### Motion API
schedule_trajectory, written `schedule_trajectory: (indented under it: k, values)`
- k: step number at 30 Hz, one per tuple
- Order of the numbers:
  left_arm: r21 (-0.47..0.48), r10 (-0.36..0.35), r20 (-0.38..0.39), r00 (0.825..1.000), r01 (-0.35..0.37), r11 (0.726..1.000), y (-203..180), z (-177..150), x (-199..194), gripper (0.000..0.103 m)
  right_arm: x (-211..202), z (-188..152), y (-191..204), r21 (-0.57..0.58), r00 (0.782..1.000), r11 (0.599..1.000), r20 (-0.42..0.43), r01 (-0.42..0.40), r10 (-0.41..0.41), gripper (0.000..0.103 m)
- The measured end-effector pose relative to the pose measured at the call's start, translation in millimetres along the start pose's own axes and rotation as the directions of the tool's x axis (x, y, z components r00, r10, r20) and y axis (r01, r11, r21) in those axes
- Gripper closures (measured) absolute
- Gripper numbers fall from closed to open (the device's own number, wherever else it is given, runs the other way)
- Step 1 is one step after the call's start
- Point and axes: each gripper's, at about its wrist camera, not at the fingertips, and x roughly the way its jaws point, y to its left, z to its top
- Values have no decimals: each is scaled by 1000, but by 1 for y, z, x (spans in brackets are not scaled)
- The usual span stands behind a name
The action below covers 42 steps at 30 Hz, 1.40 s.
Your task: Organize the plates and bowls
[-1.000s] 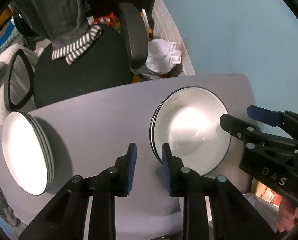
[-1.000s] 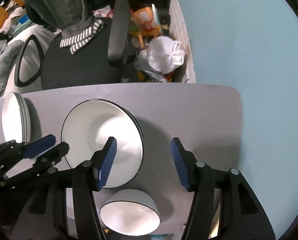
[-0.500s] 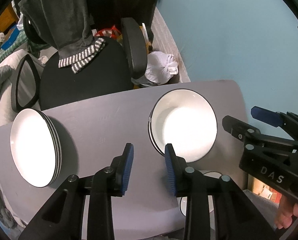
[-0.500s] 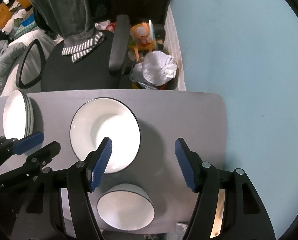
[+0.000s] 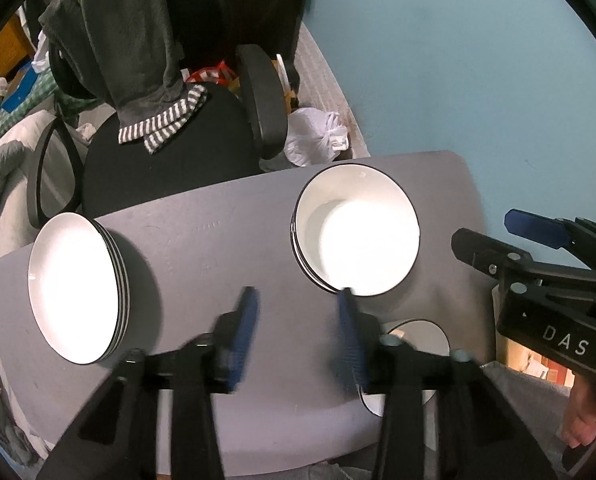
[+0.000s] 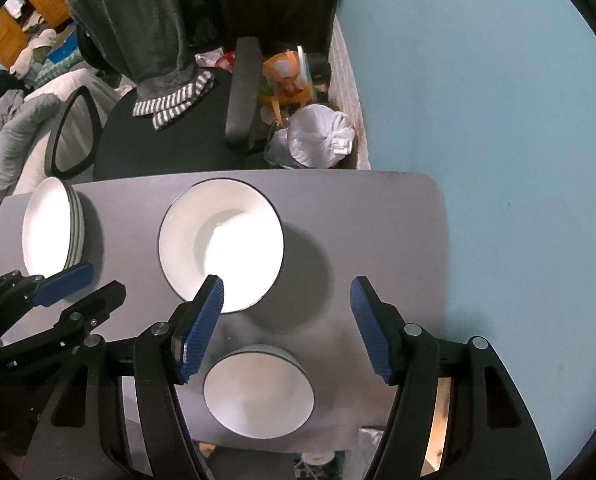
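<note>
A stack of white plates [image 5: 74, 288] with dark rims sits at the left of the grey table [image 5: 218, 224]; it also shows in the right wrist view [image 6: 52, 232]. A stack of wide shallow bowls [image 5: 357, 236] sits mid-table, also in the right wrist view [image 6: 222, 244]. A small white bowl [image 6: 258, 392] stands near the front edge, partly hidden in the left wrist view [image 5: 417, 336]. My left gripper [image 5: 298, 336] is open and empty, above the table. My right gripper [image 6: 286, 328] is open wide and empty, above the small bowl.
A black office chair [image 6: 170, 140] with a grey striped garment stands behind the table. A white bag [image 6: 317, 136] and clutter lie on the floor by the light blue wall [image 6: 477, 80]. The table's right edge is close to the wall.
Both grippers have risen and pulled back, so more of the table shows. My left gripper's jaws have opened wider. The small bowl has come into view.
</note>
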Motion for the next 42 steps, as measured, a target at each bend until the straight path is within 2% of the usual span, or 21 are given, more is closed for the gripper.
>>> schedule_trajectory:
  k: [18,22,24,25,42]
  values:
    - [51,-33,-25,999,34,998,-11,-28,-4,56,-7,-34,-9,54,1000,998,-14,-14,15,35]
    - [57,-31,-41,999,34,998,-14,-35,-1,55,-1,-43,-16,98,999,995,-38,-23,27,35]
    - [59,-35,-45,998,38,998,-15,-38,1,47,3,-47,-18,112,998,993,-51,-24,30,35]
    - [60,-37,-45,998,39,997,-16,-40,2,46,5,-49,-19,115,998,993,-56,-22,29,35]
    - [72,-90,-135,987,101,992,-24,-54,36,45,36,-82,-29,150,993,989,-115,-7,25,35]
